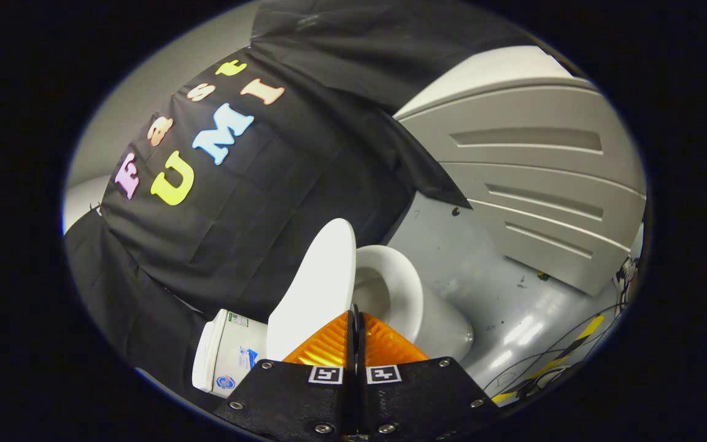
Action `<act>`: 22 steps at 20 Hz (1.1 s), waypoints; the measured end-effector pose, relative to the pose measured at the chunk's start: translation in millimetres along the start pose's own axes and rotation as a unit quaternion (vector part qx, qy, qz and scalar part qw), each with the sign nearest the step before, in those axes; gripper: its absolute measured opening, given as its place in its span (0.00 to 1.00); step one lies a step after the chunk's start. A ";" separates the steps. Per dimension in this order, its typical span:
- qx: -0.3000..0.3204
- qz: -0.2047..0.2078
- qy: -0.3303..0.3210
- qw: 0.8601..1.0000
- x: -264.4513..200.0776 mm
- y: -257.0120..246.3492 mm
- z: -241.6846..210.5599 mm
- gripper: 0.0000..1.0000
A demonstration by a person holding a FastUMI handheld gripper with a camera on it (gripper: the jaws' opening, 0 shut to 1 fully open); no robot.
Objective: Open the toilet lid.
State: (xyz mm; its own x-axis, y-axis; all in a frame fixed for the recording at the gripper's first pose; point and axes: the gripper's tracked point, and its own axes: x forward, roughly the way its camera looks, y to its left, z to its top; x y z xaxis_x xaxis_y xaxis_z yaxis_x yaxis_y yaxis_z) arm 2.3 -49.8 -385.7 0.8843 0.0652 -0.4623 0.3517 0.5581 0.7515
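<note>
Toilet lid stands raised off the bowl, just ahead of the gripper; fingers pressed together, apparently gripping nothing. Lift step looks near done. Next: nudge lid back toward tank, then withdraw.

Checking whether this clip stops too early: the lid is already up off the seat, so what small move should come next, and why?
Probably nudge the lid a little further back toward the tank. It stands raised clear of the seat, but whether it leans on the tank is unclear. The gripper has its jaws closed together at the lid's edge.
</note>
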 end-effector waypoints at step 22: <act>-0.238 0.017 -0.055 0.970 -50.3 185.0 38.7 0.00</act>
State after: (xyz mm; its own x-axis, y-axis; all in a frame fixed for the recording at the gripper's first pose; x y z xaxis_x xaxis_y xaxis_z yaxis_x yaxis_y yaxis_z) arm 34.8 18.1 -205.2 0.9293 0.0163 -0.3689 0.1635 0.8776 0.4506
